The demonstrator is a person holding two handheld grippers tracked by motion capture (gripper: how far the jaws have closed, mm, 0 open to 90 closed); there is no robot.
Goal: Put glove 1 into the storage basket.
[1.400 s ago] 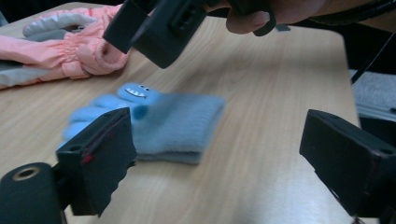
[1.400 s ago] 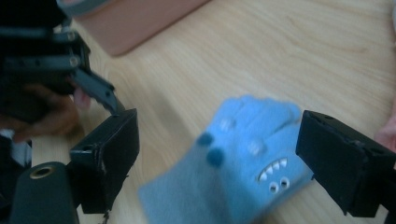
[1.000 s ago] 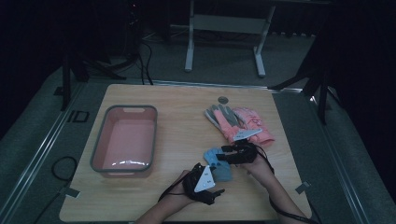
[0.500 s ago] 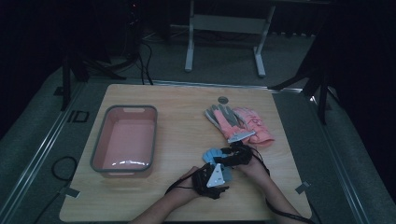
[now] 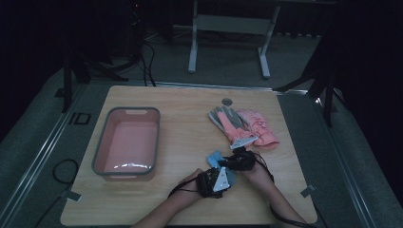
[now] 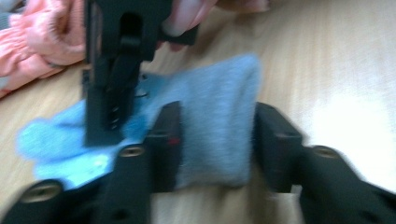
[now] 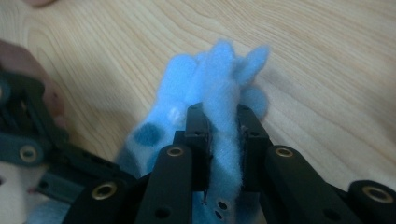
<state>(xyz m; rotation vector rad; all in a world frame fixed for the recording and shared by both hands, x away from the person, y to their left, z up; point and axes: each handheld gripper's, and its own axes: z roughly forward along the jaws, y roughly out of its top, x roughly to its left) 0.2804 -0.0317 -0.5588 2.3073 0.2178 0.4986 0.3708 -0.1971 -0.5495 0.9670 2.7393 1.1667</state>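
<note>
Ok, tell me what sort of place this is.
Probably a lab or studio set up for recording tabletop handling. A lone wooden table stands on grey carpet in a dark room, with a metal stand and loose cables behind it, and only a pink bin and gloves laid out.

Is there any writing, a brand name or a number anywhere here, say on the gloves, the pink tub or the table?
"ID": large letters on the grey floor strip left of the table.
Blue glove: no writing seen.
Pink gloves: a pale tag at the cuff, too small to read.
Pink tub: no label visible.
</note>
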